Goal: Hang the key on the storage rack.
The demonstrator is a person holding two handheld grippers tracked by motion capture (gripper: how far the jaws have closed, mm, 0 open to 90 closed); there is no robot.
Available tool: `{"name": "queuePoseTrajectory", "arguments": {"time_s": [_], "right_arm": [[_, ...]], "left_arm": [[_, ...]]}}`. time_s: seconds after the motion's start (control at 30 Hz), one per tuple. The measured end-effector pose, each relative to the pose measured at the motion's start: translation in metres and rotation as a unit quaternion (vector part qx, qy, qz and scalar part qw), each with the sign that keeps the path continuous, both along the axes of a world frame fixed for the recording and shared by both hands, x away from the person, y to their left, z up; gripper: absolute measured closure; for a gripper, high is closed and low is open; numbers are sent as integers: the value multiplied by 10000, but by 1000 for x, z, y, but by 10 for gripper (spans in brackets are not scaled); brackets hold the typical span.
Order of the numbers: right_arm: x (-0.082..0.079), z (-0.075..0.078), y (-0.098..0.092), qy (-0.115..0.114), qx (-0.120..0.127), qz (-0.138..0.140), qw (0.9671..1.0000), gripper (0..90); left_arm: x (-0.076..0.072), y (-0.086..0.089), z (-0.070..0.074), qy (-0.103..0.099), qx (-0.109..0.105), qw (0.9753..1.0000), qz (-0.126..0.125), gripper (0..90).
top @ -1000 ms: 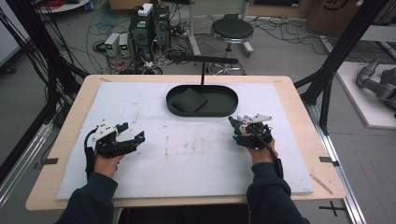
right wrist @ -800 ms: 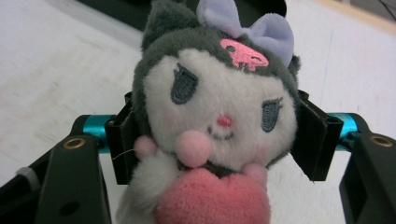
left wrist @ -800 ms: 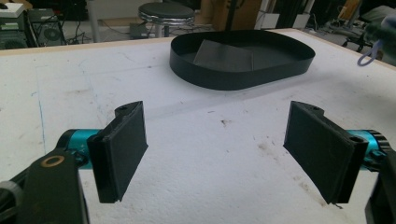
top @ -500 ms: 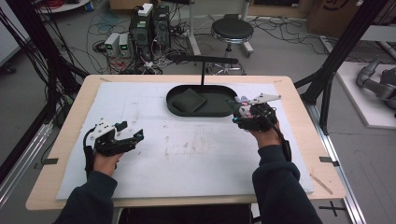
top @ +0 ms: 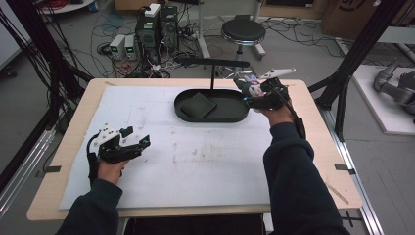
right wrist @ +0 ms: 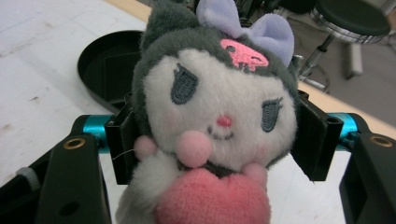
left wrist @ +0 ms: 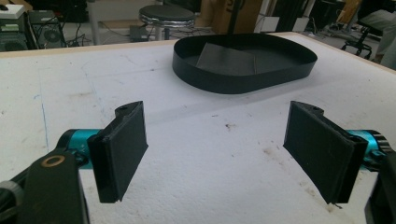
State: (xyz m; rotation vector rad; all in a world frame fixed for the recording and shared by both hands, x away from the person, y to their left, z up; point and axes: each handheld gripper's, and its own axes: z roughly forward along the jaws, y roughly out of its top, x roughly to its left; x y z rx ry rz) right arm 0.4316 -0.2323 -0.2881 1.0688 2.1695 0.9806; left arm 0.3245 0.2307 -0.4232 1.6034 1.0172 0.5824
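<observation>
My right gripper (top: 250, 90) is shut on a small plush toy (right wrist: 215, 116) with a white face, dark grey hood, lilac bow and pink heart. It holds the plush toy (top: 252, 88) in the air just past the right end of the black oval tray (top: 230, 115). A dark flat square pad (top: 196, 105) lies in the tray's left half. My left gripper (top: 136, 139) is low over the white mat at the front left, its jaws wide apart with nothing between them. In the left gripper view the tray (left wrist: 205, 81) lies ahead of those jaws.
A black T-shaped stand (top: 212, 63) rises behind the tray. The white mat (top: 205, 161) covers most of the wooden table (top: 323, 147). Beyond the far edge are a stool (top: 241, 32), computer boxes (top: 156, 24) and cables on the floor.
My right gripper, holding the plush toy, has moved away from me and up, from the mat right of the tray to the tray's far right end. The left gripper has barely shifted.
</observation>
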Motion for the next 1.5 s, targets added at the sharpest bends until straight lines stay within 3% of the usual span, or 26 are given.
{"name": "queuePoseTrajectory", "arguments": {"time_s": [0.13, 0.3, 0.43, 0.7, 0.8, 0.93, 1.07, 1.17, 1.3, 1.37, 1.5], "right_arm": [[16, 9, 7, -81, -125, -49, 9999, 301], [31, 13, 16, -181, -102, -98, 9997, 301], [44, 13, 21, -356, -54, -308, 9989, 303], [62, 7, 9, -405, 295, -696, 9963, 304], [65, 6, 7, -418, 266, -806, 9955, 304], [67, 1, 4, -280, 66, -941, 9951, 304], [69, -7, 8, -42, -532, -1011, 9934, 304], [68, -16, 11, 75, -756, -1022, 9919, 310], [73, -31, 17, 517, -1036, -1100, 9872, 323], [76, -40, 22, 642, -1071, -1056, 9865, 328], [80, -50, 36, 663, -881, -1001, 9888, 327]], "left_arm": [[0, 3, 0, -7, -44, 10000, 46, 209], [0, 4, 0, 10, -78, 9999, 63, 209], [1, 4, -1, 16, -78, 10000, 23, 210], [2, 5, -1, 21, -87, 9999, 68, 211], [2, 5, -1, 27, -99, 9999, 80, 211], [2, 6, -1, 25, -96, 9999, 86, 211], [1, 6, -2, 44, -81, 9999, 86, 211], [1, 6, -2, 55, -74, 9999, 92, 211], [1, 6, -2, 47, -70, 9999, 88, 213], [1, 6, -2, 49, -69, 9999, 85, 213], [2, 6, -2, 65, -79, 9999, 88, 213]]}}
